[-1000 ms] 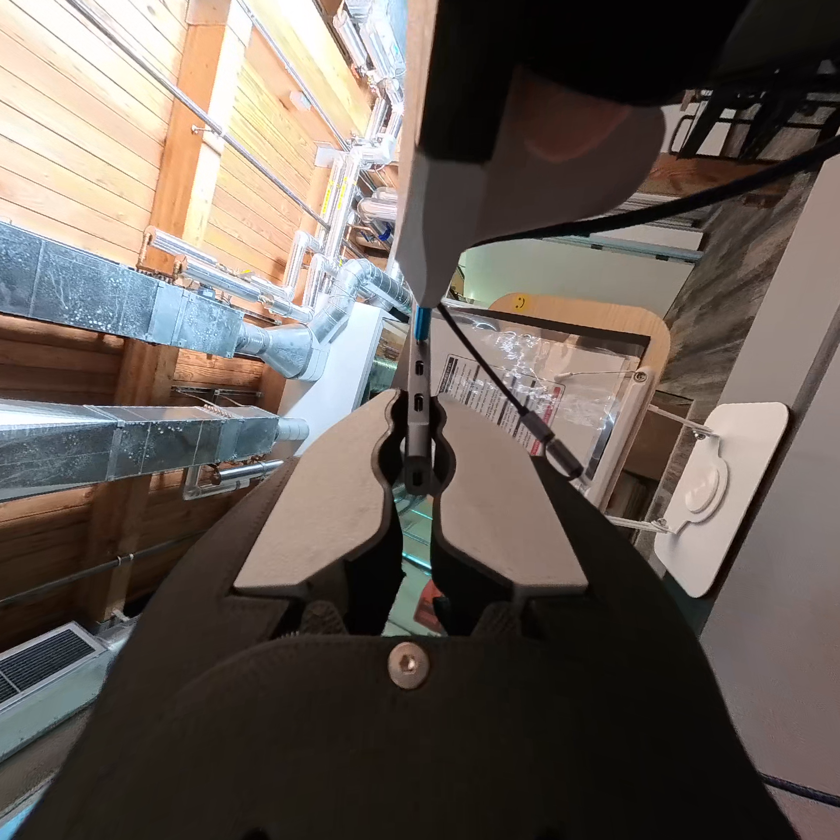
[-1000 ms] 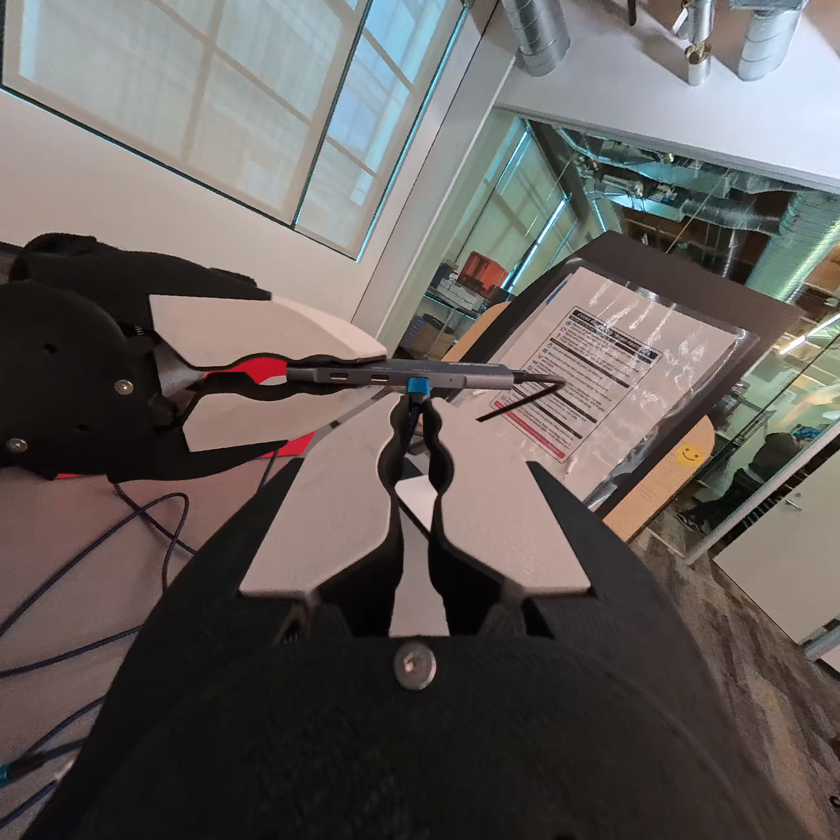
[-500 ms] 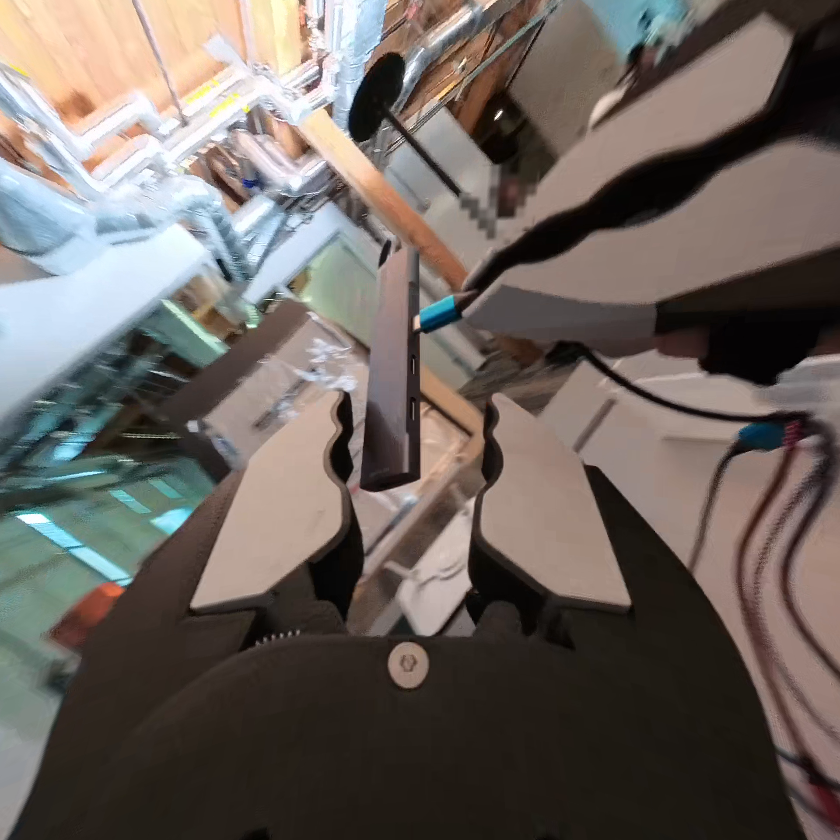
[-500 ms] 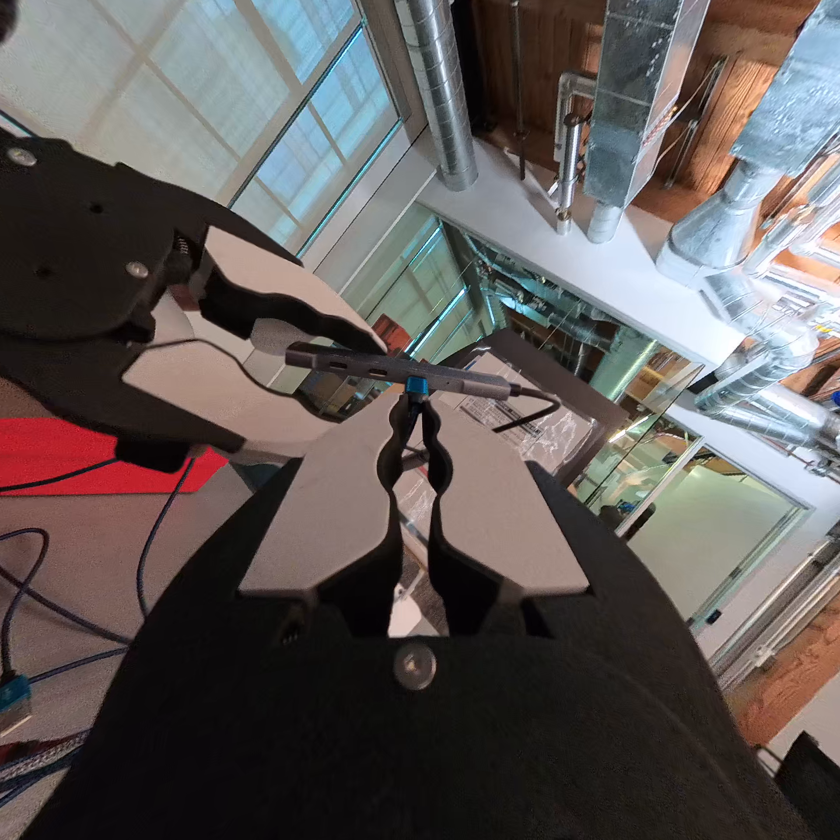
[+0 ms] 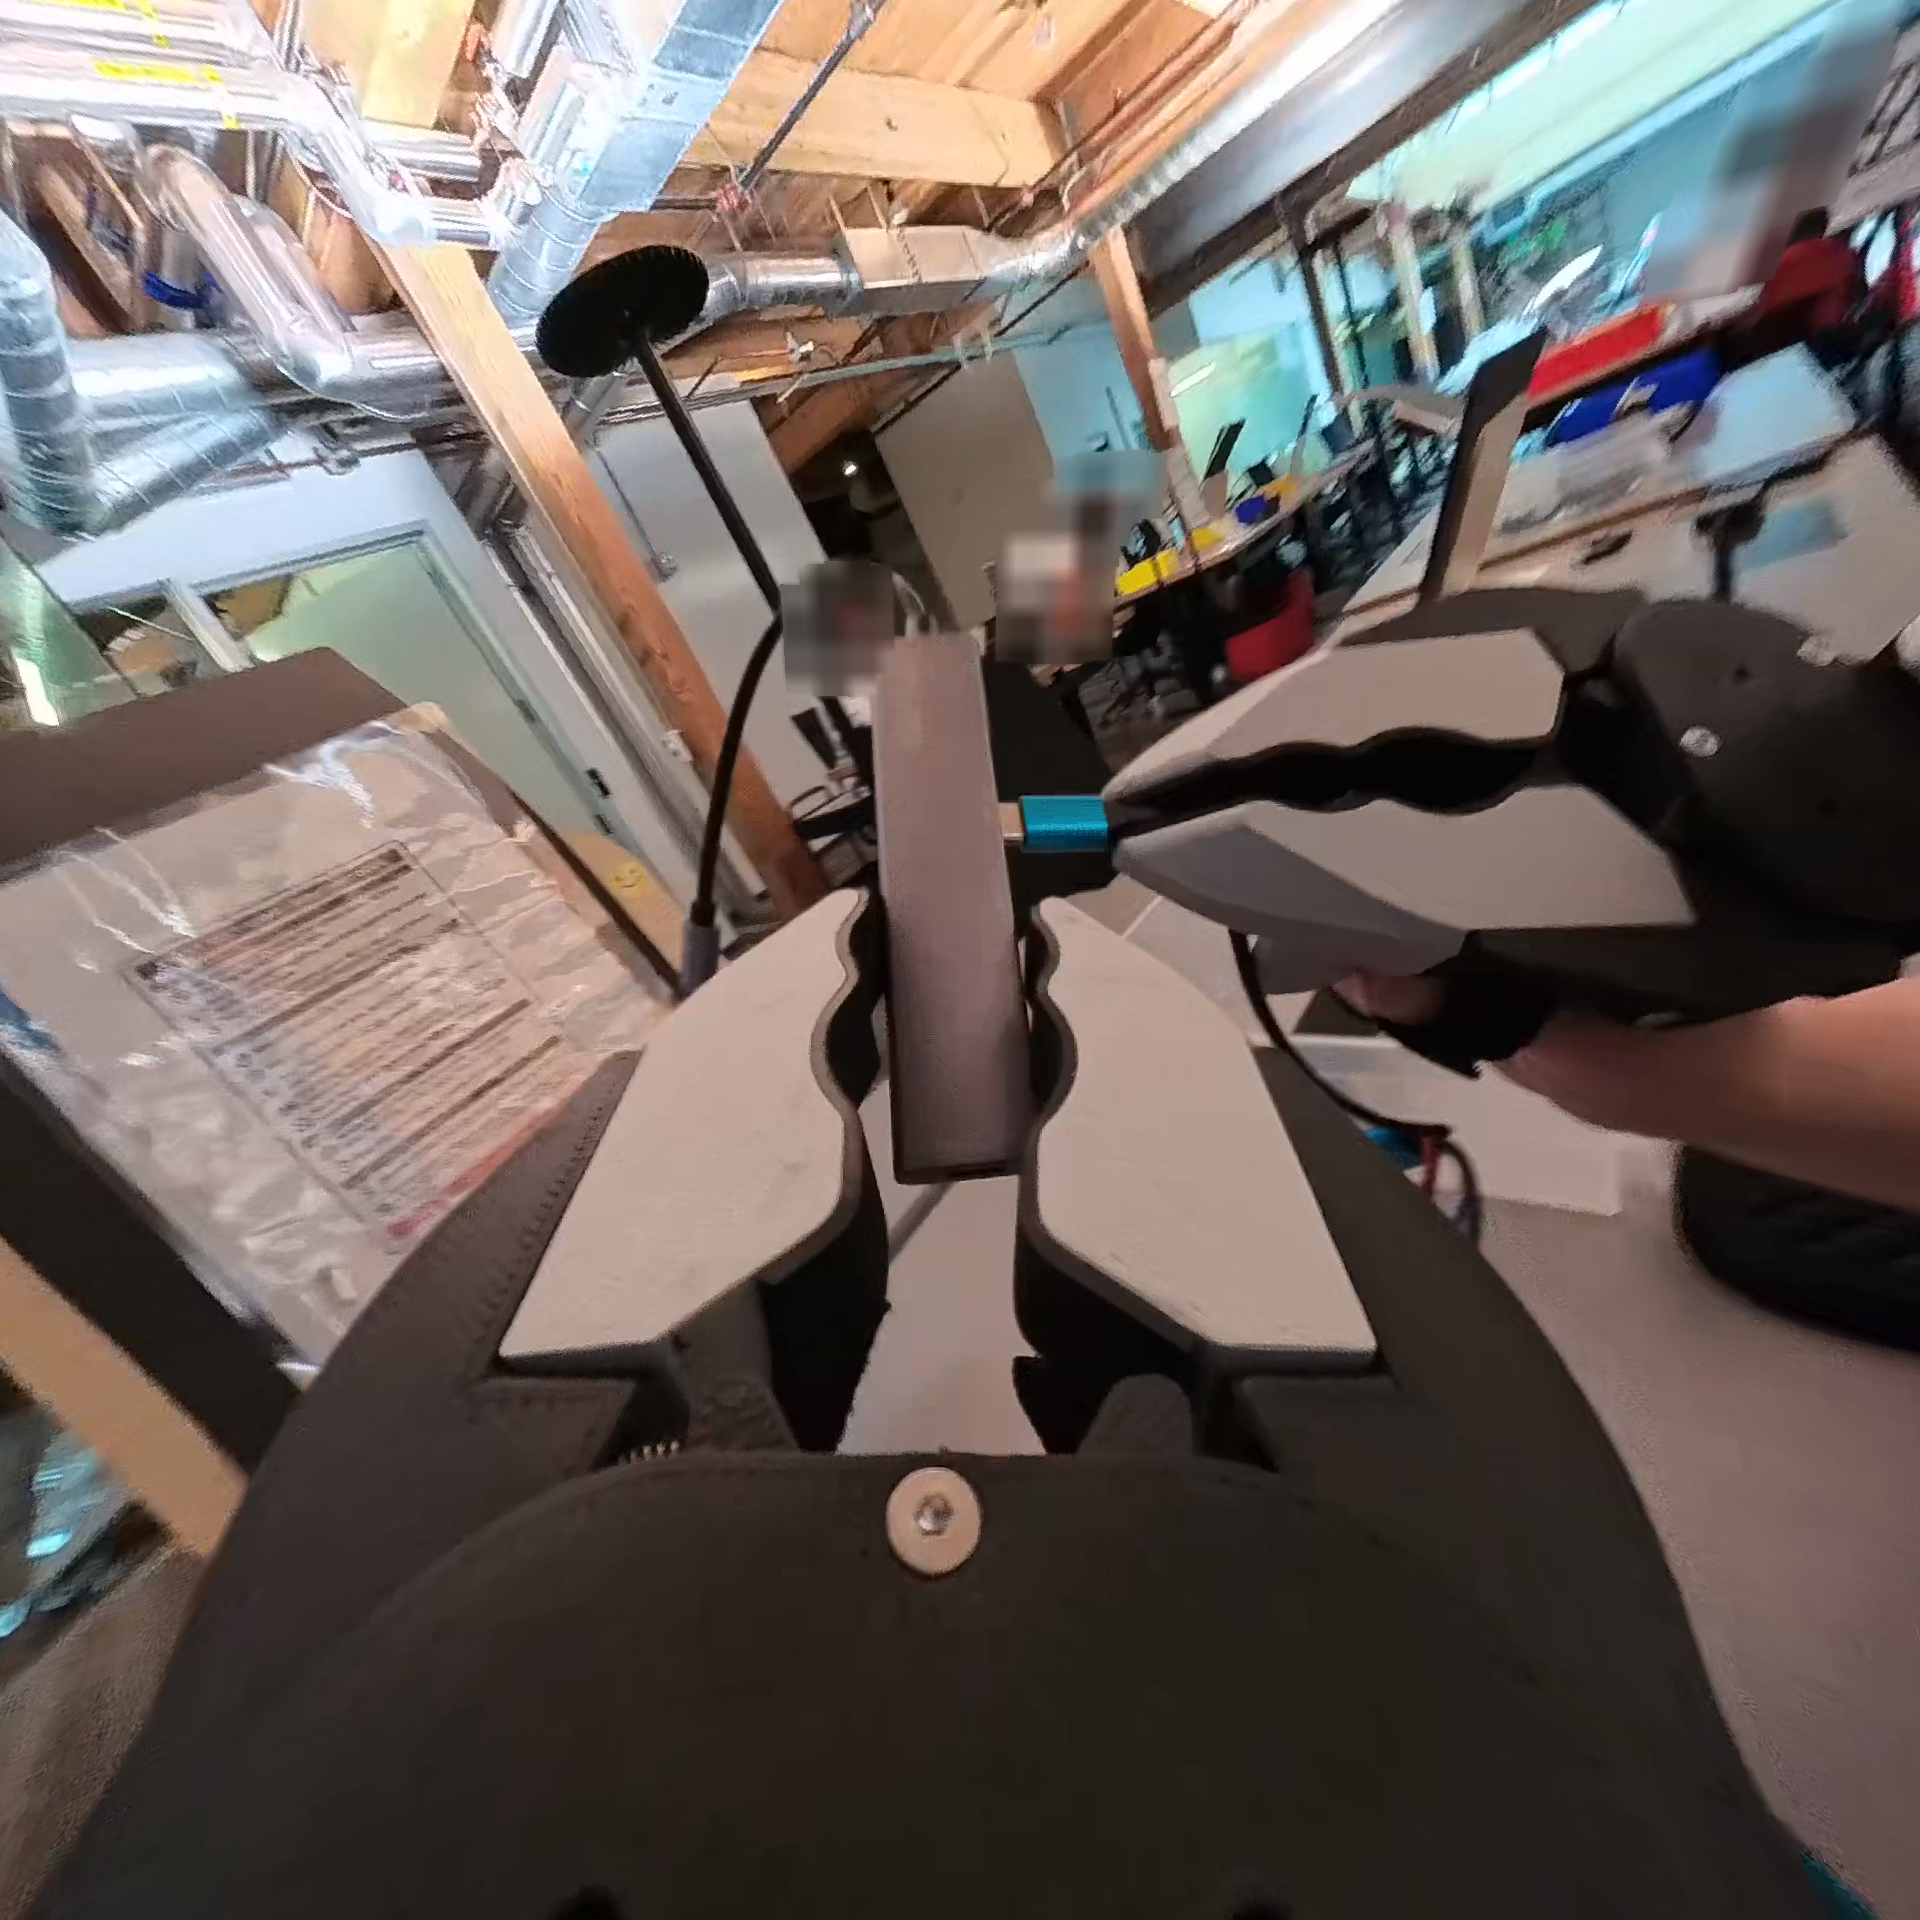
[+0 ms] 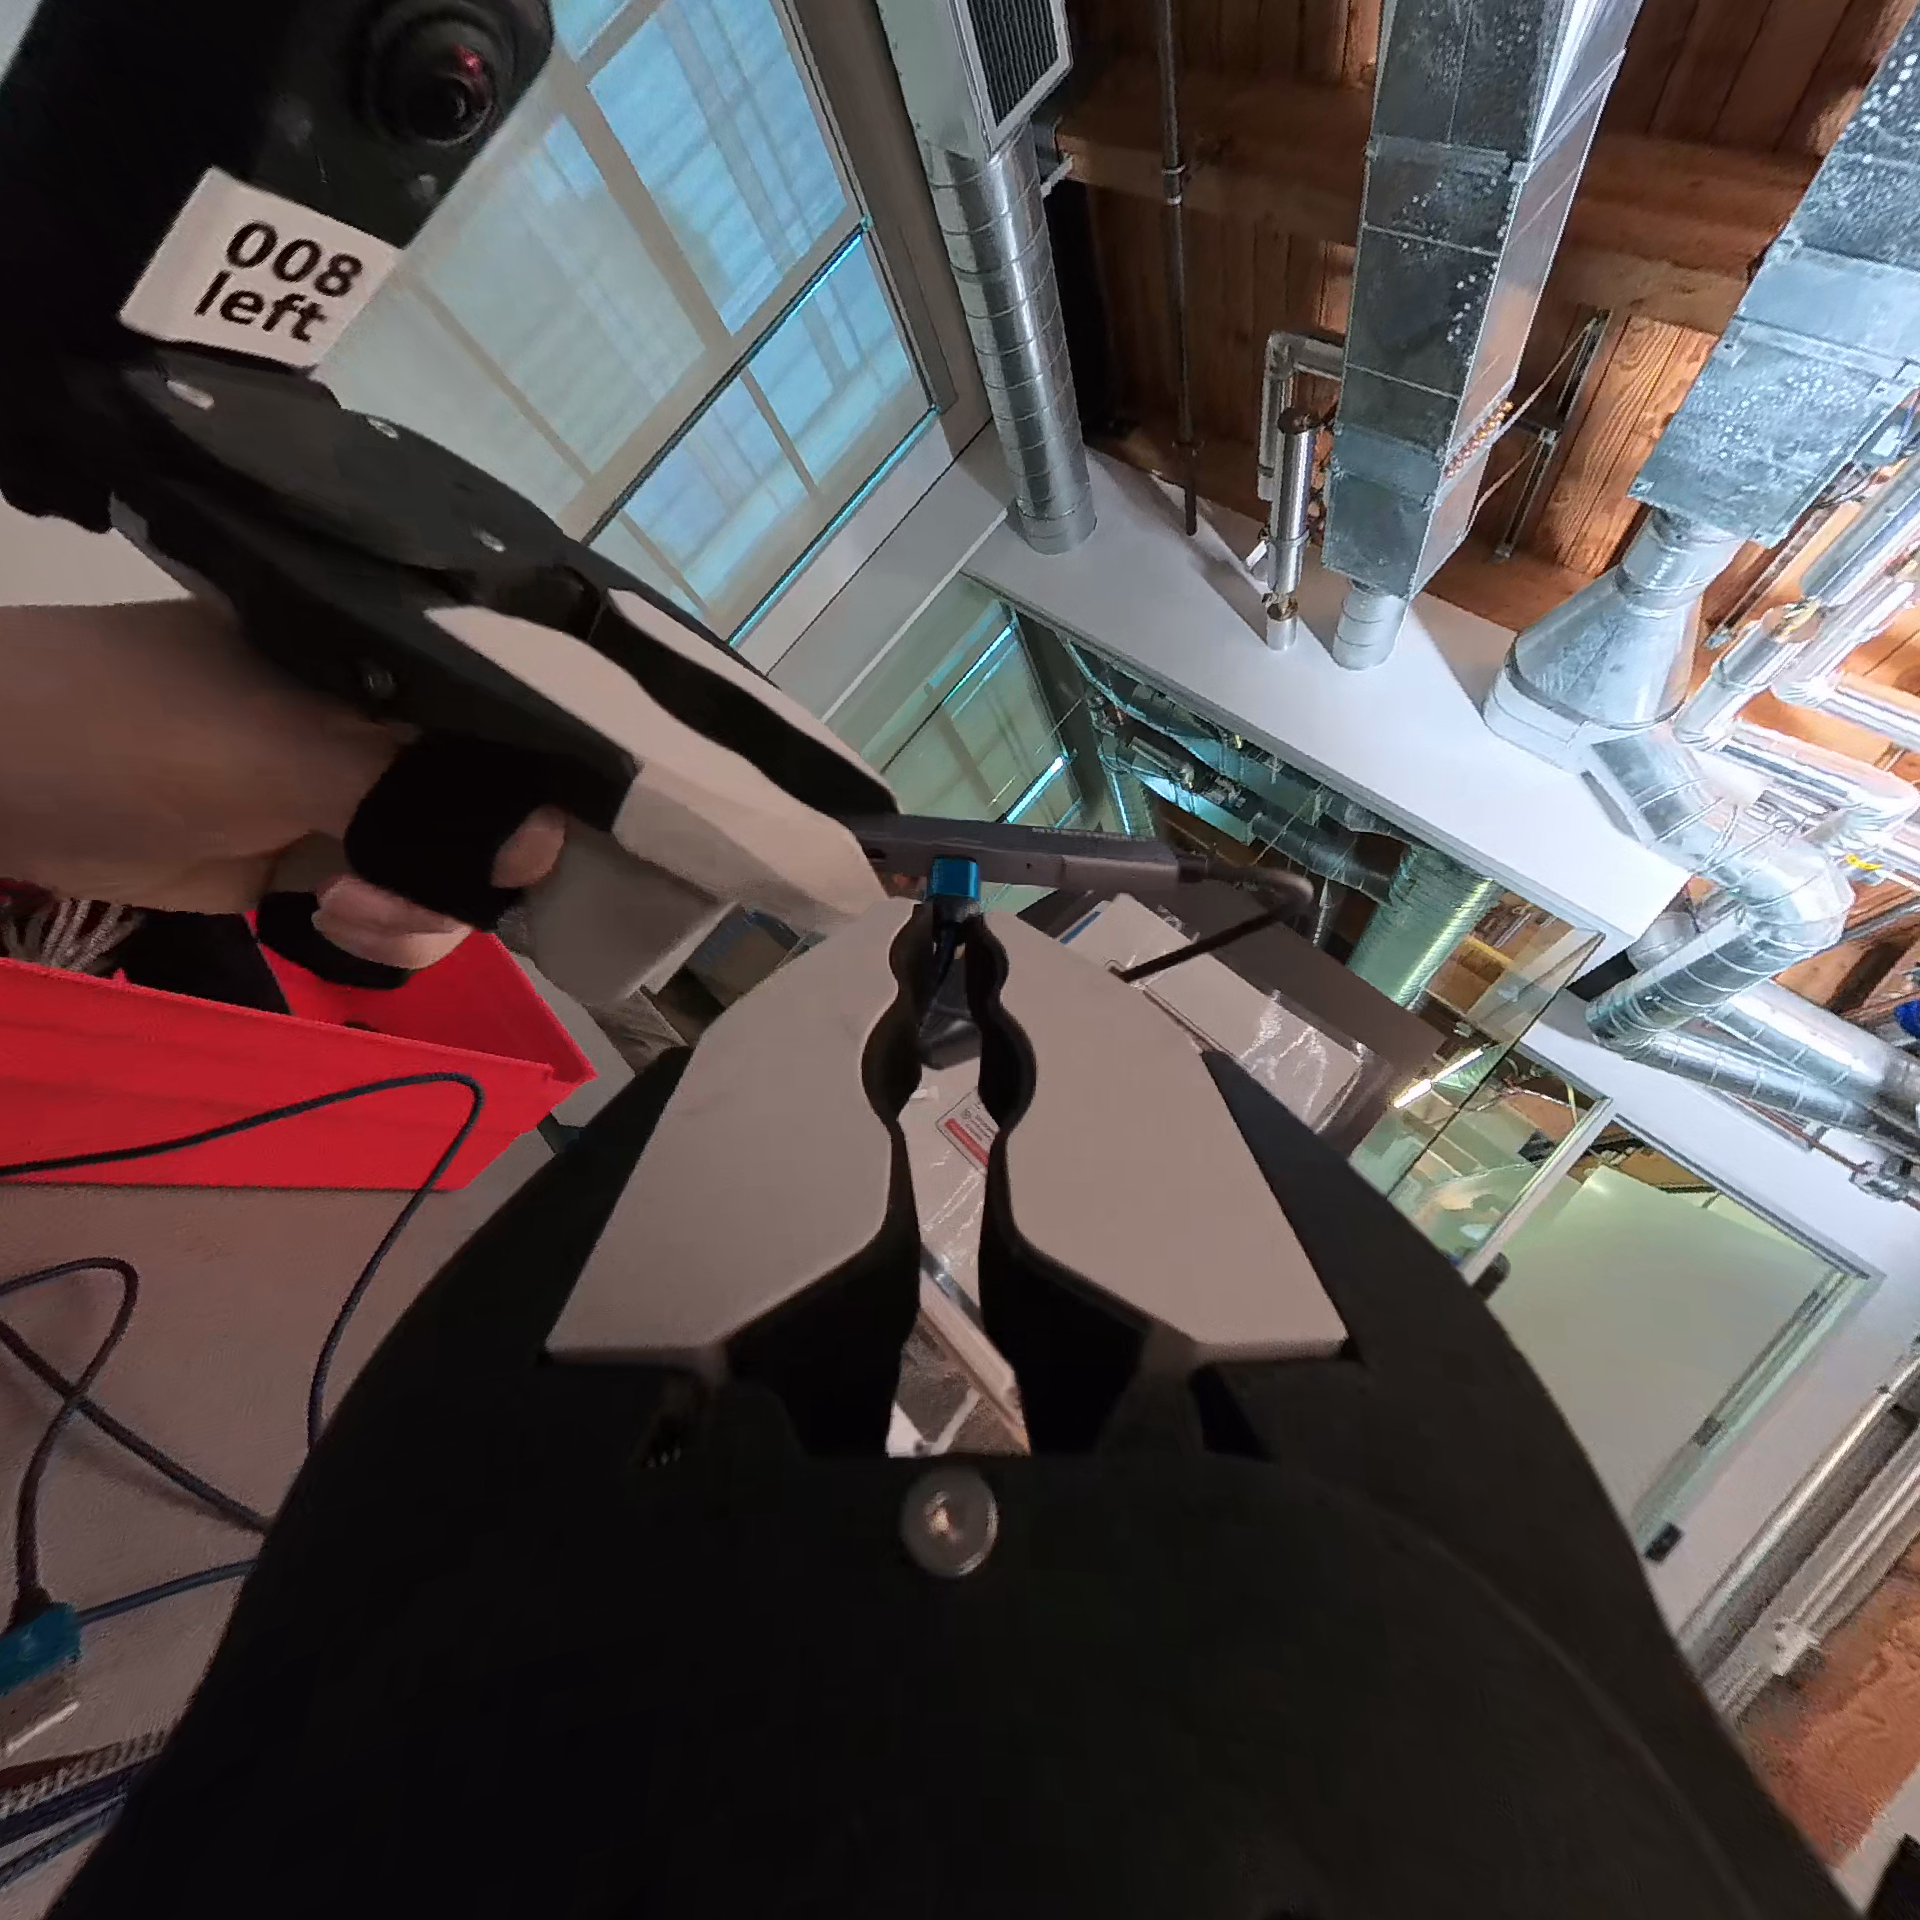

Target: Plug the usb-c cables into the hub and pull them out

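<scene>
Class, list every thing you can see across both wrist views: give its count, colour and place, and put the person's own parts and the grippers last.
hub: one, dark grey, held up in the air between the left gripper's fingers
usb-c plug: one, blue shell, at the hub's side edge, pinched at the right gripper's tips
hub's own cable: one, black, curving off the hub's far end
red bin: one, on the table at left in the right wrist view
loose cables: several, dark and blue, on the table
plastic-covered sign: one, white, on a dark board
ducts: several, silver, overhead
hand: one, holding the left gripper's handle
left gripper: black, grey fingers
right gripper: black, grey fingers
</scene>
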{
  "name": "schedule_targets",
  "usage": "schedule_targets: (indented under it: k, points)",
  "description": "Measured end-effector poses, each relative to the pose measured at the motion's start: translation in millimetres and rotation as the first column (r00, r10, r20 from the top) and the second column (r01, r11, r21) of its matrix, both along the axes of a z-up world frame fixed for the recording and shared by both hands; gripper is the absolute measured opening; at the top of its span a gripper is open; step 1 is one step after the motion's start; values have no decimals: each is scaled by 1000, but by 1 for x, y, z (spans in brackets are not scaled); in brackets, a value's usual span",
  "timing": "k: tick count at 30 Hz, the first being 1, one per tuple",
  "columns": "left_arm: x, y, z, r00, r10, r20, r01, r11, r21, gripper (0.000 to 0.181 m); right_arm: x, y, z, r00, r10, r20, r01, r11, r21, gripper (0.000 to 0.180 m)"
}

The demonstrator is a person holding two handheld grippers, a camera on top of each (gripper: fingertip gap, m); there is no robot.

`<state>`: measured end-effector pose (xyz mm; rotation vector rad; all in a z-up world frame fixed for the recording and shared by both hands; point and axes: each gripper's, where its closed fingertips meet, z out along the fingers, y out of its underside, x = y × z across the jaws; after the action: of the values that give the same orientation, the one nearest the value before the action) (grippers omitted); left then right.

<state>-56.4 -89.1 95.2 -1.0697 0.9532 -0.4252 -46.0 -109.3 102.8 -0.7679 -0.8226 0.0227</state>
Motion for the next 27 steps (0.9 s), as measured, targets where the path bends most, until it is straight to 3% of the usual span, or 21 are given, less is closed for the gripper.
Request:
schedule_targets:
  k: [1, 6, 10, 27]
  points:
    - [0, 2, -2, 999, 26, -22, -26, 999, 26, 24, 0, 0, -1, 1000, 10, -8, -10, 1000, -2, 6]
    - [-2, -1, 5, 998, 5, 69, -4, 1000, -7, 24, 0, 8, -6, 1000, 2, -2, -3, 999, -38, 6]
    - [-1, -5, 6, 997, 73, 8, -73, 994, 87, 23, 1, 7, -8, 1000, 22, -21, -22, 999, -30, 6]
    - [-2, -10, 5, 995, 82, -58, -75, 990, 115, 24, -1, 7, -10, 997, 46, -69, -50, 997, -62, 5]
